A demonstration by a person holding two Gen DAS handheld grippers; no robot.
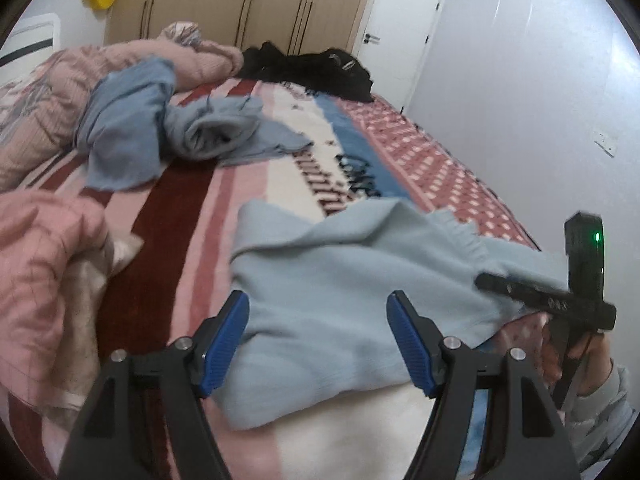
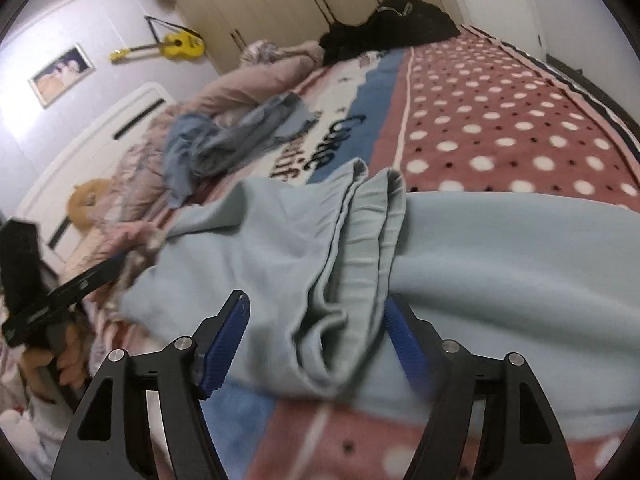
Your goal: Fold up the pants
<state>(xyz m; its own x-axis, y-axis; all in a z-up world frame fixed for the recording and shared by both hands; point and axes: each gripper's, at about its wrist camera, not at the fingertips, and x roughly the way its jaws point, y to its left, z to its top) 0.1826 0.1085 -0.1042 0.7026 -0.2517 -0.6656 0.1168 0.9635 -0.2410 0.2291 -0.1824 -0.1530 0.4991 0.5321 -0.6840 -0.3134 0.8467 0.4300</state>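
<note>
Light blue pants (image 1: pixel 340 300) lie on the bed near its front edge. In the right wrist view the pants (image 2: pixel 500 272) show their gathered waistband (image 2: pixel 372 216) lying across the middle. My left gripper (image 1: pixel 318 340) is open, its blue pads either side of the pants' near part. My right gripper (image 2: pixel 316 344) is open, straddling a fold of the waistband end; the fabric touches the right pad (image 2: pixel 404 340). The right gripper also shows at the right of the left wrist view (image 1: pixel 548 300); the left gripper shows at the left of the right wrist view (image 2: pixel 60 296).
A striped and dotted blanket (image 1: pixel 420 152) covers the bed. A crumpled darker blue garment (image 1: pixel 160 128) lies further back. A pink quilt (image 1: pixel 44 264) sits at the left. Black clothing (image 1: pixel 308 68) lies at the far end, by wardrobes and a door.
</note>
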